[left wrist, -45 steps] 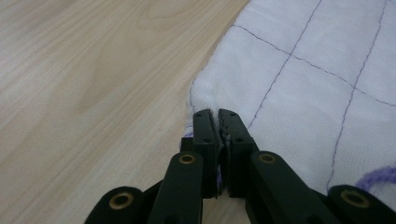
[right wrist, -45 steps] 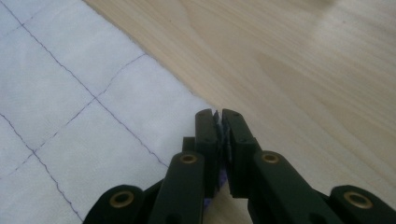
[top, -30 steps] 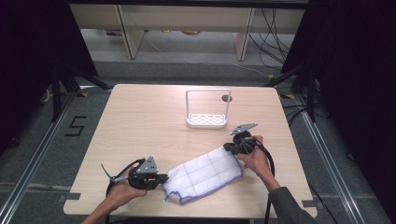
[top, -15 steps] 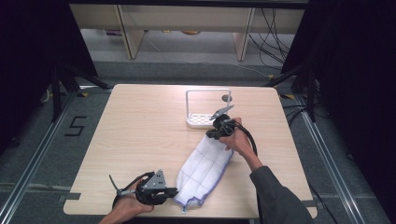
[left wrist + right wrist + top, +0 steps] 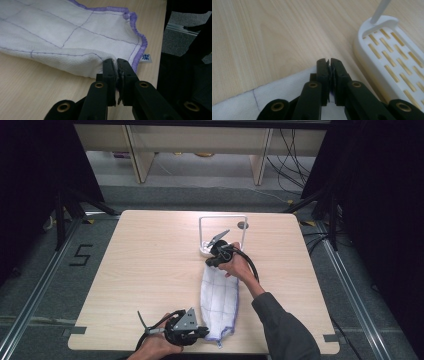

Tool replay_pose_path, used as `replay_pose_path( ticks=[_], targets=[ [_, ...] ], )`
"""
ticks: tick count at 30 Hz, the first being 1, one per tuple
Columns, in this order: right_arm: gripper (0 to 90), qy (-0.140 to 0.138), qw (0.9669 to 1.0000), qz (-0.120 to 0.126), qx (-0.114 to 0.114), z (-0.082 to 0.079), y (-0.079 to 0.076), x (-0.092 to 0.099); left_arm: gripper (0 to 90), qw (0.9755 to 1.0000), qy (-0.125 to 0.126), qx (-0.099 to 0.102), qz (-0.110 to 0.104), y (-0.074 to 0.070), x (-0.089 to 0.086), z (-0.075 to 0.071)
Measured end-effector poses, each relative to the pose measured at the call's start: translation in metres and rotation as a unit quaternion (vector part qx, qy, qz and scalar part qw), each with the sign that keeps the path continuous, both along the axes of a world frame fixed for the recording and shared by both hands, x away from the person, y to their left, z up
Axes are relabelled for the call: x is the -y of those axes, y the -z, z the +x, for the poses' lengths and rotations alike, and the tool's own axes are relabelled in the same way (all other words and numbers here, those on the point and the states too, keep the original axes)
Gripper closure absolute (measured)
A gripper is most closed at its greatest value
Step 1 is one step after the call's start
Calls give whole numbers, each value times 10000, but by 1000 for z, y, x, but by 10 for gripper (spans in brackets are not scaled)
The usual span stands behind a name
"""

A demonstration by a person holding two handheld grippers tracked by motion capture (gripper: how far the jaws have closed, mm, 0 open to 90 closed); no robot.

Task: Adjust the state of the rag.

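A white cloth (image 5: 219,296) with a purple hem and thin grid lines lies stretched lengthwise on the wooden table (image 5: 150,270), running from the front edge toward the back. My left gripper (image 5: 204,332) is shut on its near end, the fabric (image 5: 75,42) pinched between the black jaws (image 5: 116,65). My right gripper (image 5: 210,262) is shut on the far end of the cloth (image 5: 287,90), its tips (image 5: 329,62) just beside a white slotted rack.
The white slotted rack (image 5: 204,251) with a tall wire handle (image 5: 223,218) stands just behind the right gripper; its base (image 5: 387,65) is close to the jaws. A small round hole (image 5: 242,225) sits in the table behind it. The near table edge runs under the left hand.
The right gripper carried its cloth end from the right side toward the back by the rack, and the left gripper slid right along the front edge. The cloth turned from crosswise to lengthwise.
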State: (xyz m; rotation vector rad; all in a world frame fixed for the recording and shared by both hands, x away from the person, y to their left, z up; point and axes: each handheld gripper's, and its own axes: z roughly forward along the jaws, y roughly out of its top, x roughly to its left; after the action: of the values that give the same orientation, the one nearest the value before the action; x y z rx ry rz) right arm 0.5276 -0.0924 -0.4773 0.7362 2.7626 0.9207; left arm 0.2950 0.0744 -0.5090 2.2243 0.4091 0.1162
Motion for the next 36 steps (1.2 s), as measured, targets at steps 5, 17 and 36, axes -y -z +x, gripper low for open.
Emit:
replay_pose_path(
  ticks=[5,17,36],
  targets=[
    [709,234,9996,160,-79,-1,3,-8,757,9998,1,-106,-186,1,4,-1],
    [541,1044,9903,878,267,-28,-29,44,490,9937,-850,-104,-722,-22,-31,28],
    [503,1693,9831,683,132,-43,-9,96,414,9777,-2046,-112,-457,-13,-36,129]
  ],
)
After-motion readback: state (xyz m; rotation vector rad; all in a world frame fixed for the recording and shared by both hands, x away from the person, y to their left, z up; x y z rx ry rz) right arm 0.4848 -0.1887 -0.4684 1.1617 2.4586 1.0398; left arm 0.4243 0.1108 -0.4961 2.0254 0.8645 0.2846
